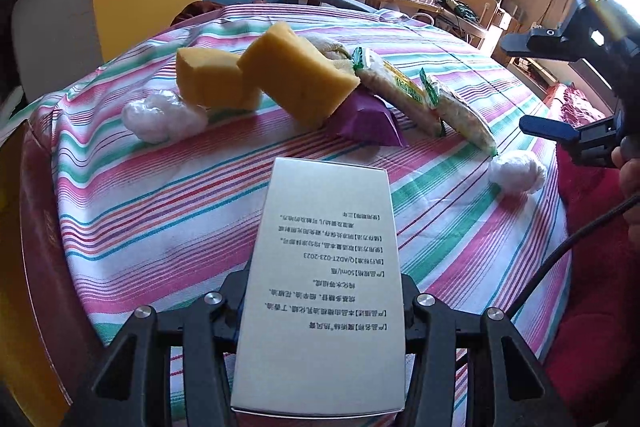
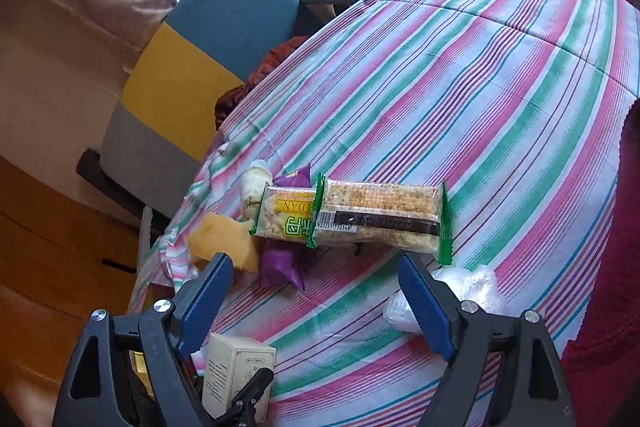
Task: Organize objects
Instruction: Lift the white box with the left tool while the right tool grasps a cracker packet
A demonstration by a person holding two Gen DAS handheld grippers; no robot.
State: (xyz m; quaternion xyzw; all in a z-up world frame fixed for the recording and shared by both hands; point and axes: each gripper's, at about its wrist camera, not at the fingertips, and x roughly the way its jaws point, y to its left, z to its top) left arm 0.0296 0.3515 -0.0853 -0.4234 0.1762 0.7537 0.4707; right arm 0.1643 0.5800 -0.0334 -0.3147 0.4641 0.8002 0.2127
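Left gripper [image 1: 320,307] fingers were clamped on a box [image 1: 320,287], held above the table [image 1: 160,211]. Right gripper [image 2: 316,291] stood wide, empty. At twelve o'clock, propped sponges [image 1: 296,75] risked toppling if nudged

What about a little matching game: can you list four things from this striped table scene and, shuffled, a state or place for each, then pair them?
Things:
1. white box
2. right gripper
3. tilted yellow sponge
4. purple wrapper

States:
A. open, with nothing between its fingers
B. clamped in the left gripper
C. partly tucked under the snack bars
D. leaning on another sponge

Pairs: 1-B, 2-A, 3-D, 4-C
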